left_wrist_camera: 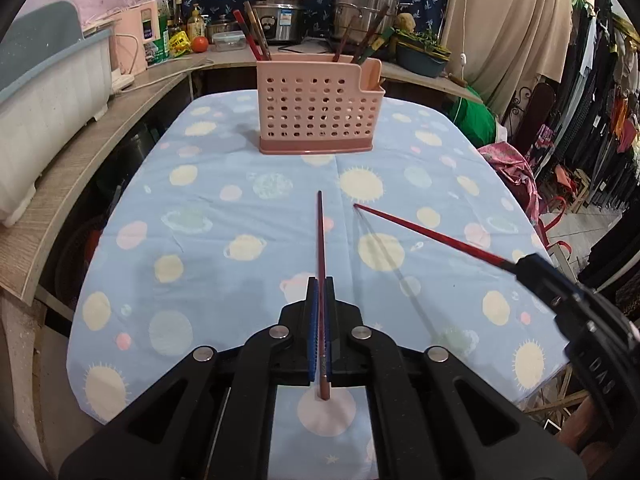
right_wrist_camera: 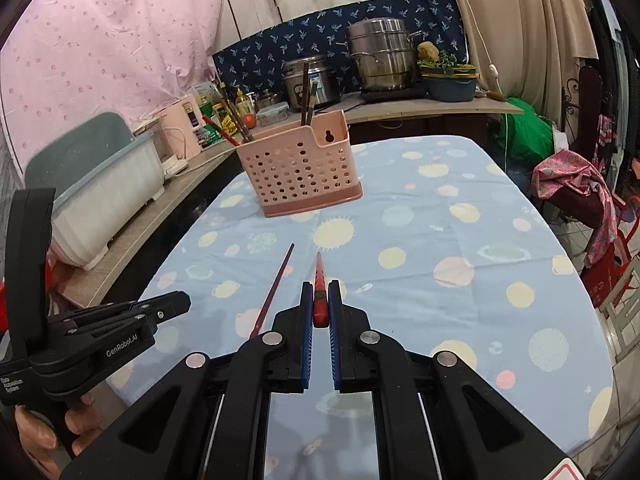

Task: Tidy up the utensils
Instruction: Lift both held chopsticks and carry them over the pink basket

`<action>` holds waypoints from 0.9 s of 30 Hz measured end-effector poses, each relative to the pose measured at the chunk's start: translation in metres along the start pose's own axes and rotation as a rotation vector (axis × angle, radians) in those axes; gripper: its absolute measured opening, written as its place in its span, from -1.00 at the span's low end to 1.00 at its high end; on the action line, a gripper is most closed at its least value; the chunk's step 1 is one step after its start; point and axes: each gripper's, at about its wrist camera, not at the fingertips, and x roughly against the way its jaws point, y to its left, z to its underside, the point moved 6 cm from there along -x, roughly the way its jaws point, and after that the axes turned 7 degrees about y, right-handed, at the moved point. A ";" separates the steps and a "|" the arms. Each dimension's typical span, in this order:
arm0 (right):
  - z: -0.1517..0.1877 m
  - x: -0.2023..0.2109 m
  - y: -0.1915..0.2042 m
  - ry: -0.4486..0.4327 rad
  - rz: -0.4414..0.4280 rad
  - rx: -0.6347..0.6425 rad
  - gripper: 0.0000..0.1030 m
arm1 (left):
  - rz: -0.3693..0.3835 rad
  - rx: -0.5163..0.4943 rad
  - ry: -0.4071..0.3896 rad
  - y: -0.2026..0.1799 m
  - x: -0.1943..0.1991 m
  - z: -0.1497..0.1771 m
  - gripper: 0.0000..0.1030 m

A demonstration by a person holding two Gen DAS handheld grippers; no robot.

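Note:
A pink perforated utensil holder stands at the far end of the table with several chopsticks upright in it. My left gripper is shut on a dark red chopstick that points toward the holder. My right gripper is shut on a bright red chopstick whose tip angles in toward the other one. Both chopsticks hang above the cloth; the bright red one casts a thin shadow on it.
A blue tablecloth with suns and planets covers the table. A wooden counter runs along the left and back with a dish rack, a rice cooker and a steel pot. A chair with pink cloth stands to the right. A person's hand holds the left gripper.

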 end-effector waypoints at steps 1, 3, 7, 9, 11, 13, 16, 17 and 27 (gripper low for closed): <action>0.000 0.000 -0.002 0.002 -0.001 -0.006 -0.86 | 0.000 0.002 0.008 0.001 -0.002 0.001 -0.95; 0.007 -0.003 -0.003 0.017 0.000 -0.012 -0.86 | 0.021 0.004 0.029 0.002 -0.010 0.009 -0.92; 0.022 -0.012 -0.003 0.058 -0.007 -0.020 -0.86 | 0.023 -0.009 0.091 -0.001 -0.038 0.033 -0.37; 0.026 -0.013 -0.002 0.064 -0.008 -0.021 -0.86 | 0.024 -0.013 0.122 -0.001 -0.053 0.043 -0.37; 0.028 -0.014 -0.002 0.066 -0.007 -0.022 -0.86 | 0.026 -0.006 0.149 0.000 -0.064 0.051 -0.37; 0.029 -0.015 -0.003 0.069 -0.008 -0.028 -0.86 | 0.023 0.003 0.165 0.003 -0.072 0.055 -0.41; 0.031 -0.017 -0.003 0.073 -0.008 -0.033 -0.86 | 0.017 -0.010 0.158 0.002 -0.073 0.056 -0.64; 0.032 -0.017 -0.002 0.075 -0.008 -0.033 -0.86 | 0.025 -0.012 0.158 0.002 -0.073 0.056 -0.76; 0.022 -0.008 0.000 0.047 -0.005 -0.015 -0.86 | 0.056 -0.012 0.135 -0.002 -0.048 0.048 -0.87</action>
